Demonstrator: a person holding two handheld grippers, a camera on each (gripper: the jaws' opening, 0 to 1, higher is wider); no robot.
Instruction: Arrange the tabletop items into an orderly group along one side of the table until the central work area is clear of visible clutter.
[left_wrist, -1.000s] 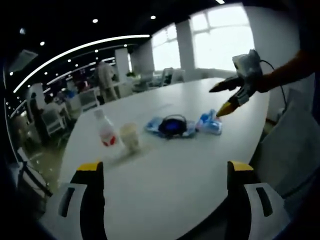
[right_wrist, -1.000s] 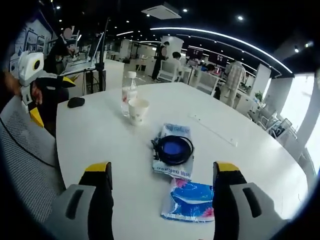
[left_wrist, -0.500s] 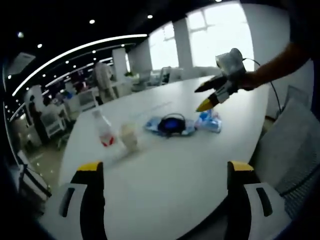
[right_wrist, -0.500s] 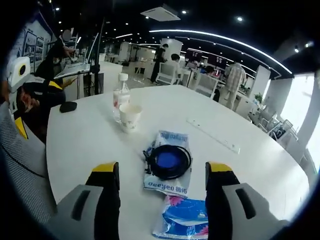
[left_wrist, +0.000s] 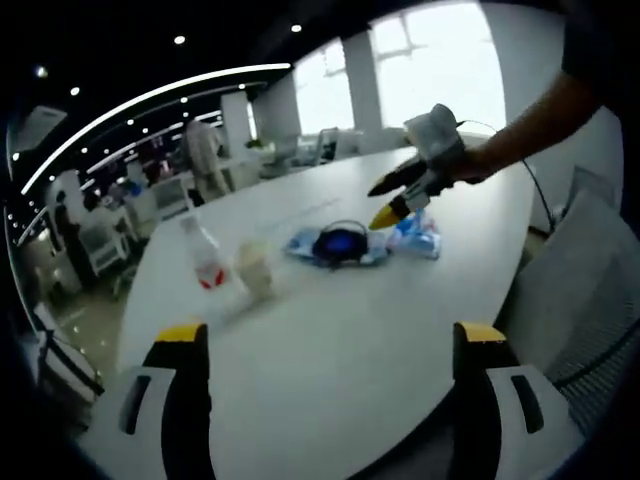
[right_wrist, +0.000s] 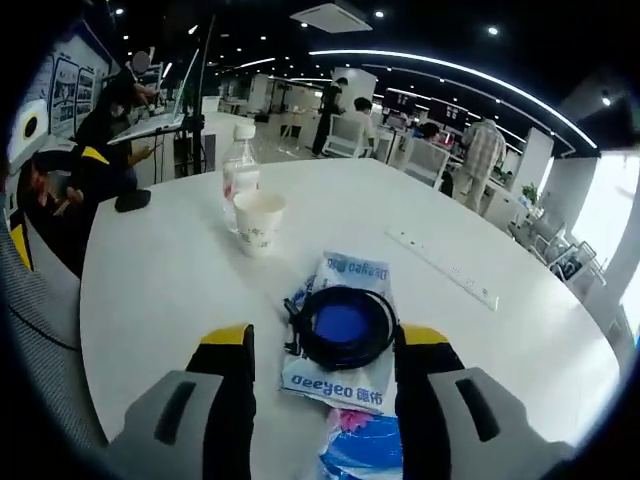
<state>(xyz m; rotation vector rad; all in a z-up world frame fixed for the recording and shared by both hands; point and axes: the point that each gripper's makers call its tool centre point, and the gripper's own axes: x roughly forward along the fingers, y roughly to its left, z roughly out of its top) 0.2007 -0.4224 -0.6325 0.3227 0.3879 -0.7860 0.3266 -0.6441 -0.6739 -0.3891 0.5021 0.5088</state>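
Observation:
On the white round table (right_wrist: 160, 290) a black coiled cable with a blue centre (right_wrist: 343, 322) lies on a white and blue wipes pack (right_wrist: 340, 375). A blue packet (right_wrist: 365, 450) lies nearer to me. My right gripper (right_wrist: 325, 340) is open, its yellow-tipped jaws on either side of the coil's near edge. The left gripper view shows that gripper (left_wrist: 385, 200) in a hand, just above the blue packet (left_wrist: 420, 235) and beside the coil (left_wrist: 340, 243). A paper cup (right_wrist: 258, 220) and a water bottle (right_wrist: 240, 175) stand farther off. My left gripper (left_wrist: 330, 335) is open over bare table.
A white power strip (right_wrist: 450, 270) lies along the table's far right. A black mouse (right_wrist: 132, 200) sits near the left edge. A grey chair (left_wrist: 590, 300) stands by the table's right side. Desks, chairs and people fill the office behind.
My right gripper has come forward and down toward the black coil, and its jaws have drawn somewhat closer together. The left gripper has hardly moved.

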